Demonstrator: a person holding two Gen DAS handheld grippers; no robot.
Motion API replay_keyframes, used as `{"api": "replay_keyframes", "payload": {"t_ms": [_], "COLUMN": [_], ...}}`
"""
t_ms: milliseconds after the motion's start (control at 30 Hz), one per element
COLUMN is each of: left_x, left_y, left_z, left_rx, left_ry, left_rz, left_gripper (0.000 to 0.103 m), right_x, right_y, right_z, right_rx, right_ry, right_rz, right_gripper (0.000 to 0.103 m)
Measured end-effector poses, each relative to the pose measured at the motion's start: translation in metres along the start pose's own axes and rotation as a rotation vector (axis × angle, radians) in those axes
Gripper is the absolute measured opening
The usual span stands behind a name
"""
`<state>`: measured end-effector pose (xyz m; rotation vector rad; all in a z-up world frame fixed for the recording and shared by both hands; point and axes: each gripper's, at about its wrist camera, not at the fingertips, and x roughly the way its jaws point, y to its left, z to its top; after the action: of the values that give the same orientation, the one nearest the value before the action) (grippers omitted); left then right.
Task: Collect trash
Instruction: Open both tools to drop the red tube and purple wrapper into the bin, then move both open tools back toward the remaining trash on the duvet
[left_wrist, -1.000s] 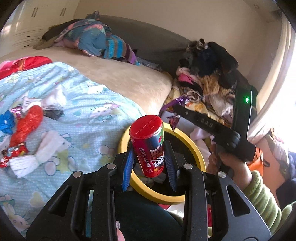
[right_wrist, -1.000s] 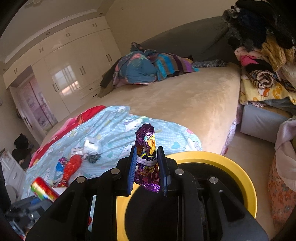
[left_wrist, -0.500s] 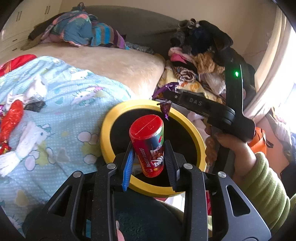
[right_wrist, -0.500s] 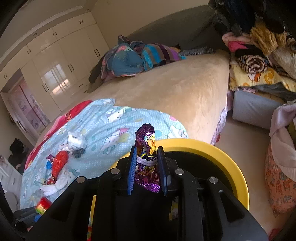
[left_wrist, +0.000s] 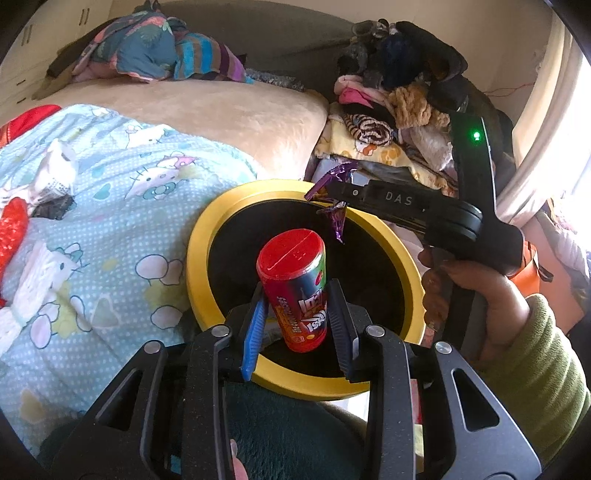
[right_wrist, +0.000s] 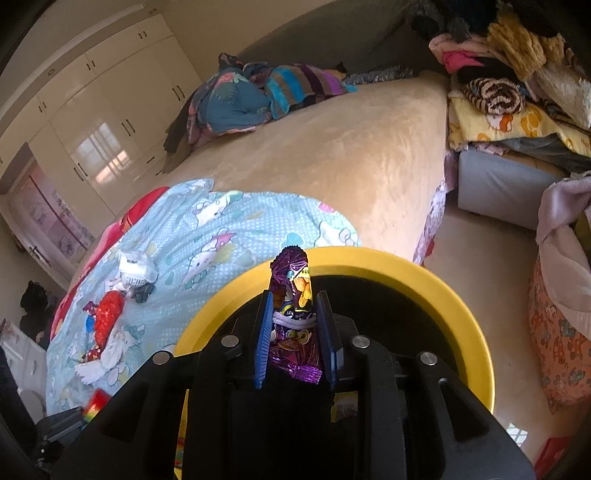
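Observation:
A red-lidded candy can (left_wrist: 291, 273) stands between the blue pads of my left gripper (left_wrist: 297, 291), which still grips it as the jaws begin opening. It hangs over the black inside of a yellow-rimmed bin (left_wrist: 199, 266). My right gripper (right_wrist: 294, 299) holds a crumpled purple snack wrapper (right_wrist: 291, 280) above the same bin (right_wrist: 424, 273), and its jaws are opening too. In the left wrist view the right gripper (left_wrist: 325, 194) reaches over the bin's far rim, the purple wrapper (left_wrist: 336, 225) dangling from it.
On the blue cartoon blanket (left_wrist: 129, 221) lie a red wrapper (left_wrist: 13, 232), white tissues (left_wrist: 37, 288) and crumpled paper (left_wrist: 55, 170). A clothes pile (left_wrist: 388, 110) rises behind the bin. A hand in a green sleeve (left_wrist: 476, 295) holds the right gripper.
Both grippers have sunk and moved further over the bin's opening, each still carrying its item. The pads of the left gripper stand slightly wider apart than before.

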<state>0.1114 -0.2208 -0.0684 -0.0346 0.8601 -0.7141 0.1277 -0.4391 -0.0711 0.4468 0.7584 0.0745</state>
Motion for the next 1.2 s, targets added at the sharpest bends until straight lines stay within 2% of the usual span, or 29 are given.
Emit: {"api": "replay_keyframes", "payload": {"t_ms": [33,67,133,200,233,467,733,1200], "left_x": [0.001,0.000,-0.004,-0.010,-0.014,-0.035,-0.060,-0.091], "left_y": [0.000,0.000,0.000,0.003,0.007,0.022,0.032,0.054], "left_z": [0.000,-0.001,-0.002,0.000,0.002,0.005,0.007,0.005], "left_rx": [-0.004,-0.006,0.000,-0.009,-0.024,-0.079,-0.090,-0.141], "left_ry": [0.000,-0.013,-0.044,-0.069,-0.083,-0.142,-0.208,-0.279], "left_rz": [-0.005,-0.006,-0.006,0.003,0.005,0.044,0.089,0.142], "left_gripper": [0.045,0.052,0.075,0.086,0.090,0.092,0.092,0.092], "right_x": [0.000,-0.001,-0.003,-0.005,-0.007,-0.017,-0.026,-0.031], "right_y": [-0.001,-0.002,-0.004,-0.004,-0.004,0.014,0.044,0.090], "right_z": [0.000,0.000,0.001,0.002,0.002,0.005,0.008,0.003], "right_rx": [0.010,0.020,0.035,0.042,0.044,0.008,-0.057,-0.149], "right_ry": [-0.001,-0.004,-0.015,-0.024,-0.030,-0.072,-0.099,-0.109], "right_rz": [-0.004,-0.007,-0.009,-0.019,-0.020,-0.016,0.023,0.087], "right_gripper": [0.032,0.043,0.050,0.052,0.056,0.066,0.068,0.070]}}
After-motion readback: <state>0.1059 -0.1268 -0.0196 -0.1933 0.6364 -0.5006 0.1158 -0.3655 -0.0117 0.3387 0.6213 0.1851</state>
